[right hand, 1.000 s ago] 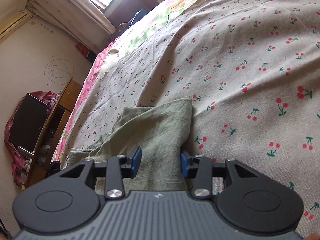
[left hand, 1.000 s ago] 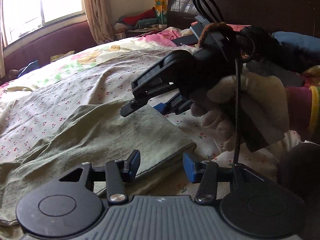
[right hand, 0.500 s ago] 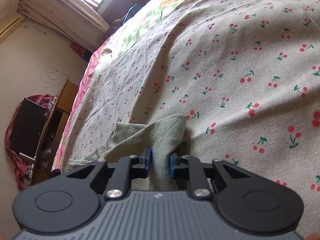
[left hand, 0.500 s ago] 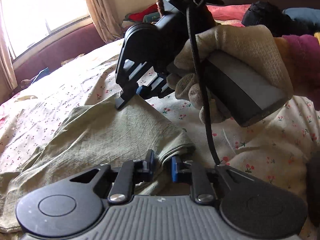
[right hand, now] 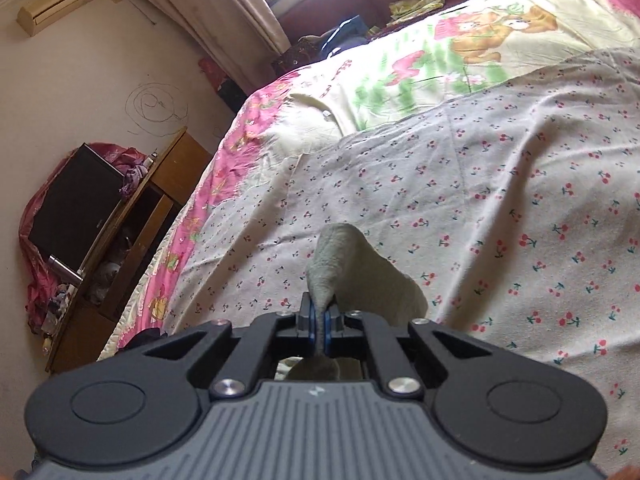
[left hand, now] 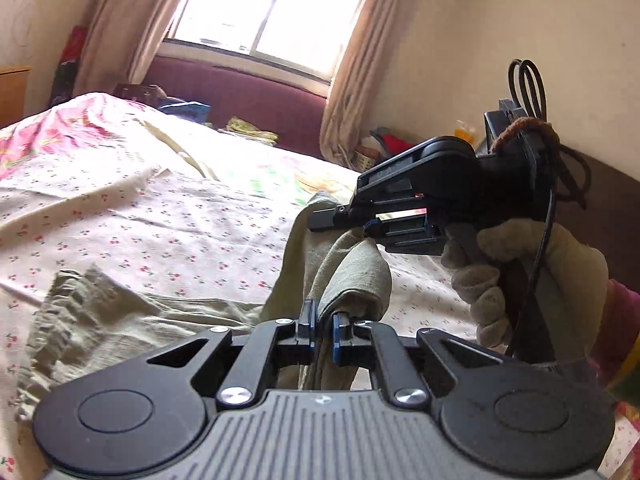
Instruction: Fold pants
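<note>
olive green pants [left hand: 132, 320] lie on a bed, one end lifted into the air, the rest trailing flat and wrinkled toward the left of the left wrist view. the cloth looks thin, soft and limp, and it hangs in loose folds between the two tools.

the left gripper [left hand: 321, 330] is pinching a bunched corner of the raised end between its blue pads. the right gripper [right hand: 319, 326] is pressed together on the other corner, with a rounded tongue of cloth poking out past its tips. in the left view the right gripper sits higher and farther forward, held in a gloved hand [left hand: 516, 276], with the lifted edge draped between the two tools.

the long axis of the pants runs from the held end away toward the left, where the far end lies crumpled on the sheet [right hand: 500, 184]. so the coming fold probably means carrying both held corners along that axis, over the flat part. both tools are about equally near, since each holds a corner.

the sheet is pale with small red cherries. beyond it, a pink and cream cartoon quilt [right hand: 460, 52], curtains and a bright window [left hand: 272, 12].
</note>
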`<state>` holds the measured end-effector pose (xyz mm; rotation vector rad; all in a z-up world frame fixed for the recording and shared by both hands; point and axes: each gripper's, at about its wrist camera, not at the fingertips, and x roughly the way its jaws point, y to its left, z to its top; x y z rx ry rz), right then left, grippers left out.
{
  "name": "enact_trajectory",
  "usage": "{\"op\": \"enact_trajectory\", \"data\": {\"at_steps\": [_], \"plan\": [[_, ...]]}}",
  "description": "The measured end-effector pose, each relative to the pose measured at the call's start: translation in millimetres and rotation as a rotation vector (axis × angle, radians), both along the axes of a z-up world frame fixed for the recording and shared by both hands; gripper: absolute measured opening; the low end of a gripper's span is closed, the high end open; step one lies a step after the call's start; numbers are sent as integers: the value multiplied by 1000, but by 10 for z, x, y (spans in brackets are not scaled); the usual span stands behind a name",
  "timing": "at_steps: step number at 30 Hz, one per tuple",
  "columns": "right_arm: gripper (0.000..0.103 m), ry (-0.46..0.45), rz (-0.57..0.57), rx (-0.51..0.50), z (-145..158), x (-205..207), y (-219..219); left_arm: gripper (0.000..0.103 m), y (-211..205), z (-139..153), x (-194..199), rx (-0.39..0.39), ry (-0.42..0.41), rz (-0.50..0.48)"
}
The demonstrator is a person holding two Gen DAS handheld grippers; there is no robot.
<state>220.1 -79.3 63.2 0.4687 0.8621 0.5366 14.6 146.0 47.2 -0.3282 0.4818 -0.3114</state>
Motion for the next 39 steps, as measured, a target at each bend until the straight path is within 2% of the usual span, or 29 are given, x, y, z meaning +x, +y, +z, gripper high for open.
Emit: {"op": "enact_trajectory", "data": {"at_steps": [4, 10, 17, 21, 23, 26, 30, 34, 37, 39], "plan": [[5, 17, 99, -57, -57, 149, 834, 22, 608, -164, -55, -26, 25, 130], [5, 50, 244, -171, -369, 151, 1882, 20, 1061, -534, -58, -71, 88, 257], [6, 54, 294, -288, -659, 147, 2432, 20, 1364, -801, -49, -132, 133, 317], [14, 85, 272, -274, -702, 199, 2480, 20, 1465, -924, -83, -175, 169, 318], [26, 64, 287, -275, -679, 191, 2531, 20, 1486, -974, -117, -191, 187, 315], [37, 38, 299, -280, -629, 129, 2578, 20, 1526, -1031, -196, -198, 204, 322], [38, -23, 319, -285, -504, -25, 2518, 20, 1584, -1058, -276, -195, 233, 317], [40, -135, 302, -342, -390, -392, 2198, 20, 1569, -1050, -375, -95, 253, 322], [40, -222, 307, -401, -384, -780, 1903, 20, 1646, -934, -489, -97, 214, 357], [40, -238, 300, -416, -410, -919, 1795, 20, 1631, -802, -494, -81, 176, 349]]}}
